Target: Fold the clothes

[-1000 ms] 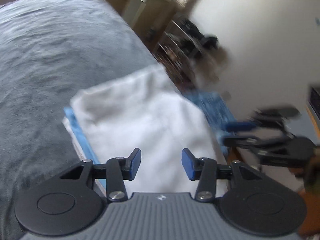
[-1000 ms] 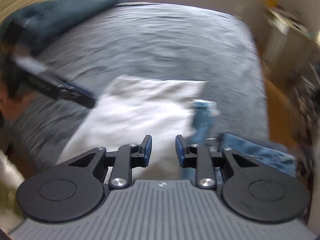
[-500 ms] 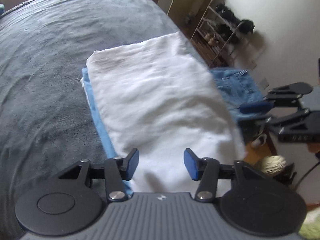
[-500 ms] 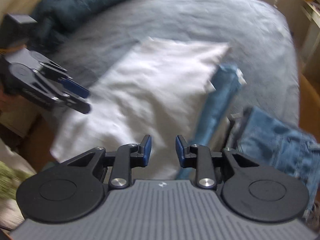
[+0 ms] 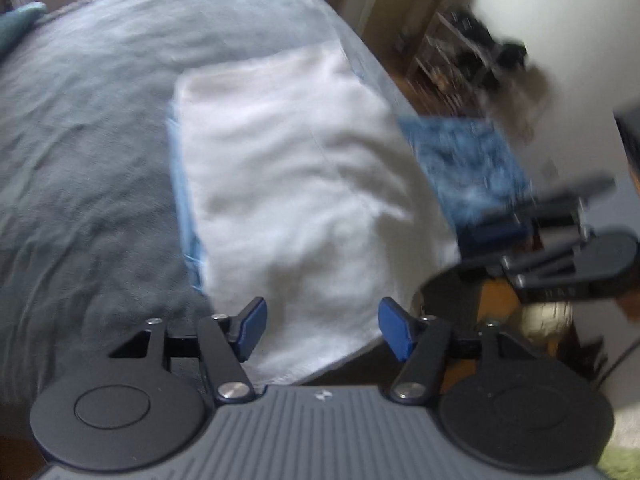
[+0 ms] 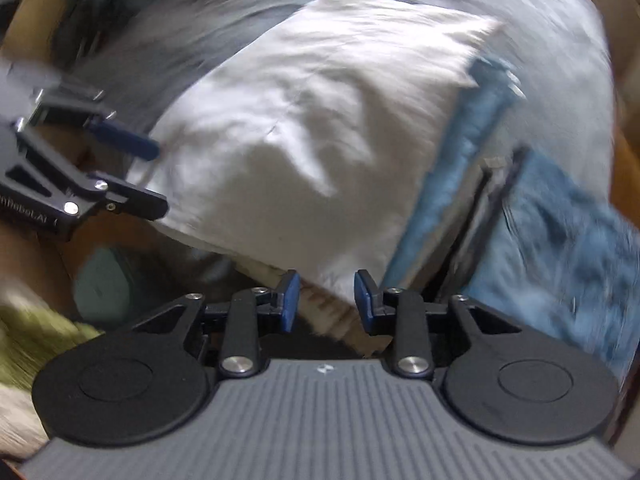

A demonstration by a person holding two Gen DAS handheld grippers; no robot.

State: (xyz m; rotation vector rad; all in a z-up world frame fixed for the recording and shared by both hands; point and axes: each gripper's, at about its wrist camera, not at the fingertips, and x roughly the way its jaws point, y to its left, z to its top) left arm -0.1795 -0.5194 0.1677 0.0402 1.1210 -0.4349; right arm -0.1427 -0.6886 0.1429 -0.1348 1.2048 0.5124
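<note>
A folded white garment lies on the grey bed, on top of a light blue garment whose edge shows on one side. The white garment also shows in the right wrist view, with the blue edge beside it. Folded blue jeans lie next to the stack at the bed's edge, also in the right wrist view. My left gripper is open and empty over the white garment's near end. My right gripper is open and empty at its near corner.
Each gripper shows in the other's view: the right one beyond the bed edge, the left one at the stack's side. A shoe rack stands by the wall. A dark green blanket lies at the bed's far end.
Both grippers have come nearer to the near end of the white garment. The left gripper's jaws have opened wider. The clothes have not moved.
</note>
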